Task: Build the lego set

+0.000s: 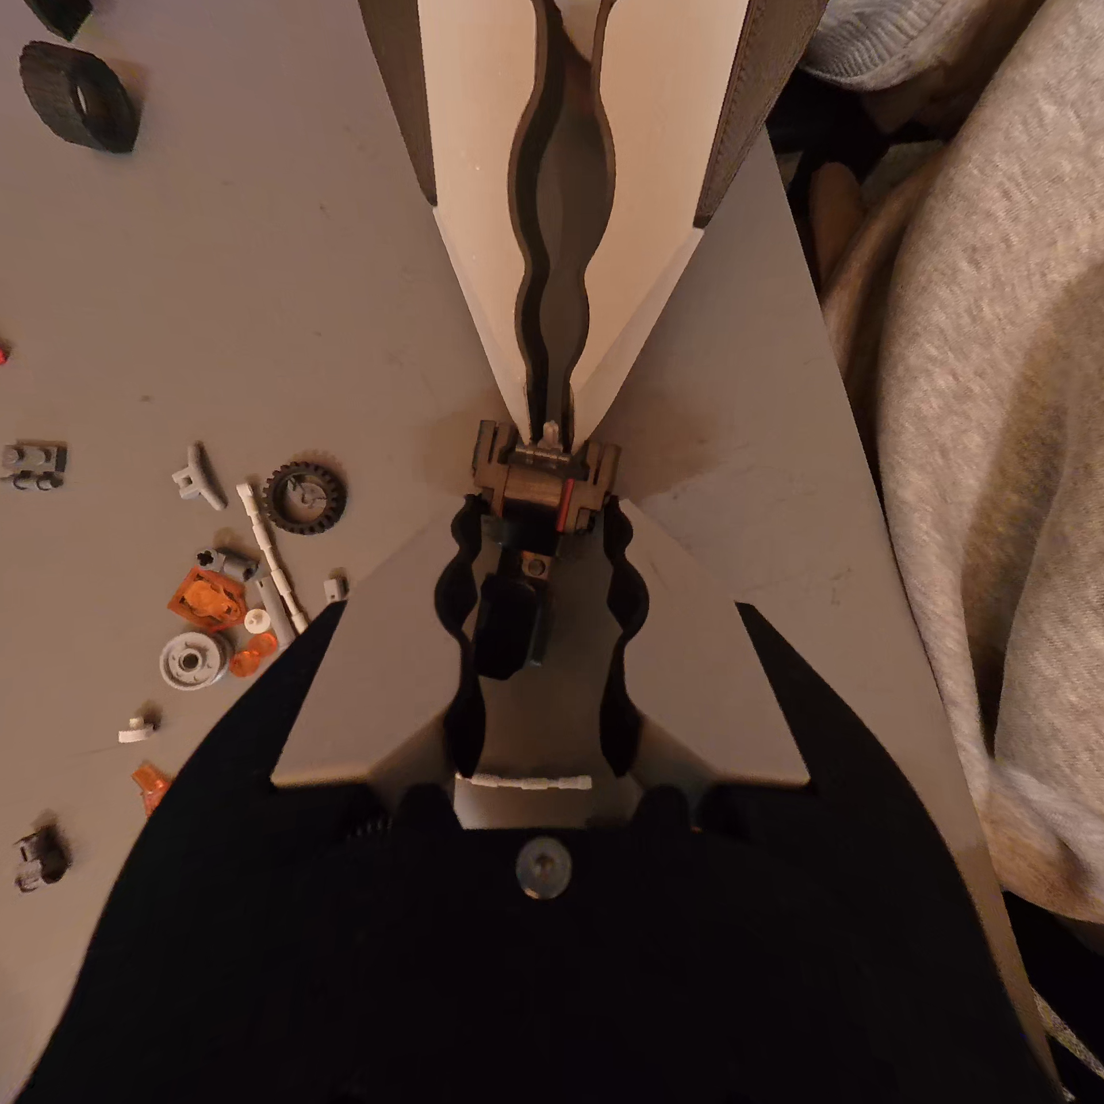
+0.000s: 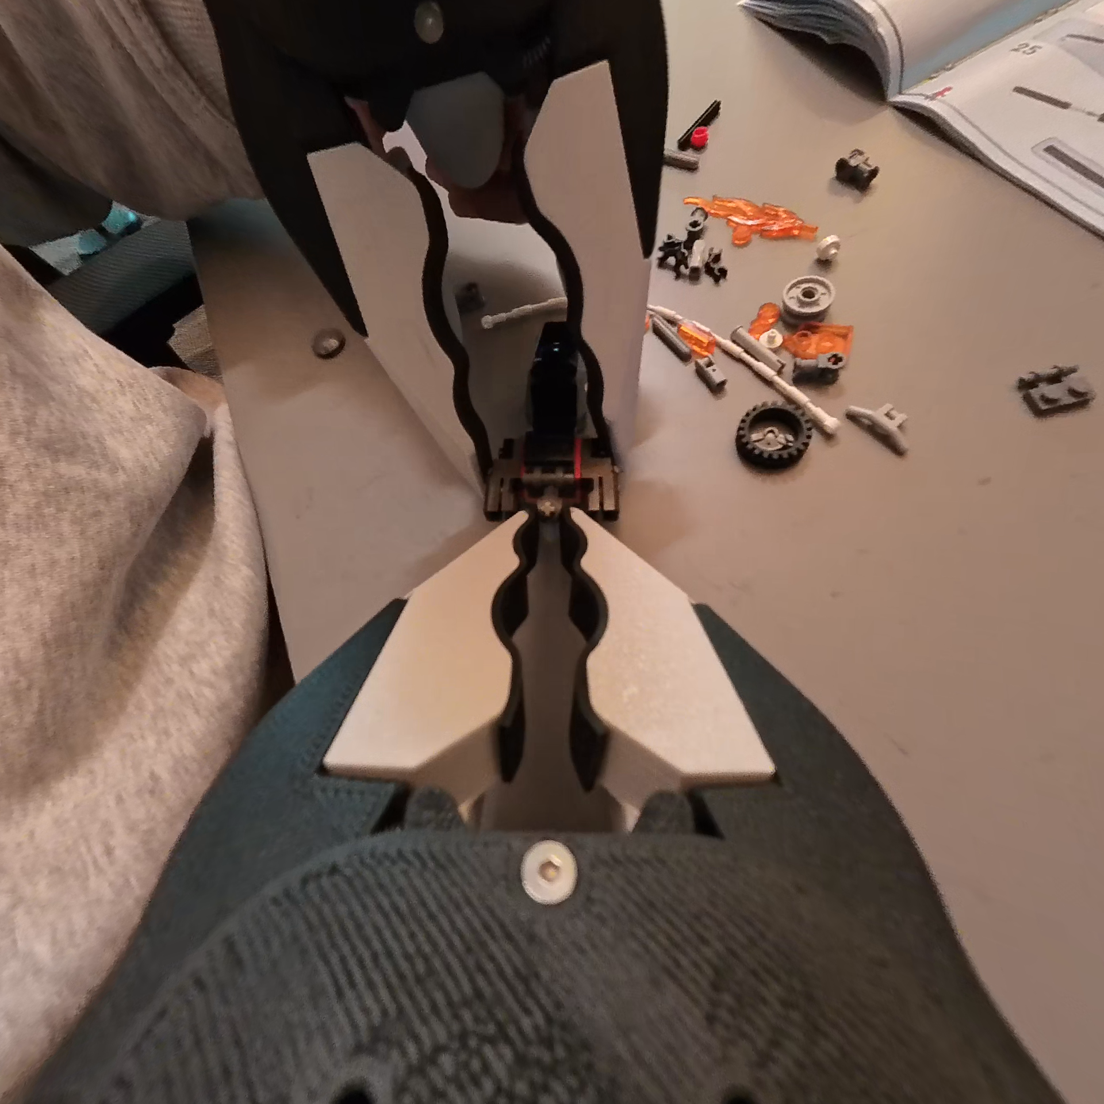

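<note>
My left gripper (image 1: 543, 514) is shut on a small dark lego assembly (image 1: 546, 493) with a red stripe and holds it just above the grey table (image 1: 269, 269). My right gripper (image 2: 549, 518) faces it tip to tip and is shut on a small light grey pin (image 2: 548, 505), which touches the assembly's (image 2: 552, 472) near face. In the left wrist view the right gripper (image 1: 549, 418) comes in from the top with the pin (image 1: 552, 431) at its tips. In the right wrist view the left gripper (image 2: 552, 442) comes in from the top.
Loose parts lie beside the work: a large black tyre (image 1: 80, 98), a small wheel (image 1: 306, 497), a grey axle (image 1: 272, 561), orange clear pieces (image 1: 206, 597) and a grey hub (image 1: 191, 660). An open instruction booklet (image 2: 956, 89) lies far right. A person's grey clothing (image 2: 89, 478) borders the table edge. The tips of both grippers are at nearly the same place.
</note>
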A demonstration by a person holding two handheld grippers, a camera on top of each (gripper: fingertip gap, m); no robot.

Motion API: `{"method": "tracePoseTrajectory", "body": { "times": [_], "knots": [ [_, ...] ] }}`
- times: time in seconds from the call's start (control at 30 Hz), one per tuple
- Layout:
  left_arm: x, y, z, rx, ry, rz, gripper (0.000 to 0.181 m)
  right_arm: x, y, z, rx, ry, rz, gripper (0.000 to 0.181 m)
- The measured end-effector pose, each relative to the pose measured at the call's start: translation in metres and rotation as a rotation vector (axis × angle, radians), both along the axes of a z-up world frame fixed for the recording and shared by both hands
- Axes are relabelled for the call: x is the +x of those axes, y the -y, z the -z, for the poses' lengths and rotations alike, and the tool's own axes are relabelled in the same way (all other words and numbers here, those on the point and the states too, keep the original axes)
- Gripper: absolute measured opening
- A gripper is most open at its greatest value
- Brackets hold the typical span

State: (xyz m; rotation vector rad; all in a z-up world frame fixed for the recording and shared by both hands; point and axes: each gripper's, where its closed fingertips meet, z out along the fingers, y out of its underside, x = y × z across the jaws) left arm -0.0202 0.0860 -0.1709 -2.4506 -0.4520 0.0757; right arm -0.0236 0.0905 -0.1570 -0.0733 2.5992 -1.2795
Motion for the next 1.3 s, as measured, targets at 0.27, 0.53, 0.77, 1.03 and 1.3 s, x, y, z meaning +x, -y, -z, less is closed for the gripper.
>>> {"method": "tracePoseTrajectory", "body": {
  "times": [0.27, 0.53, 0.77, 1.03, 1.3],
  "knots": [
    [0.002, 0.001, 0.001, 0.011, 0.015, 0.012, 0.041, 0.001, 0.001, 0.001, 0.013, 0.022, -0.012, 0.004],
    [0.002, 0.003, 0.001, -0.008, 0.027, 0.023, 0.041, 0.002, 0.003, 0.001, 0.015, 0.005, -0.013, 0.004],
    [0.003, 0.004, 0.0, 0.0, 0.009, -0.014, 0.042, 0.002, 0.003, 0.0, -0.003, -0.066, 0.002, 0.005],
    [0.006, 0.0, -0.001, 0.108, 0.044, -0.086, 0.042, -0.004, -0.004, -0.006, -0.054, -0.165, 0.025, 0.017],
    [0.005, -0.001, -0.007, 0.225, 0.164, -0.164, 0.043, -0.005, -0.011, -0.029, -0.197, -0.162, -0.005, 0.017]
  ]
}}
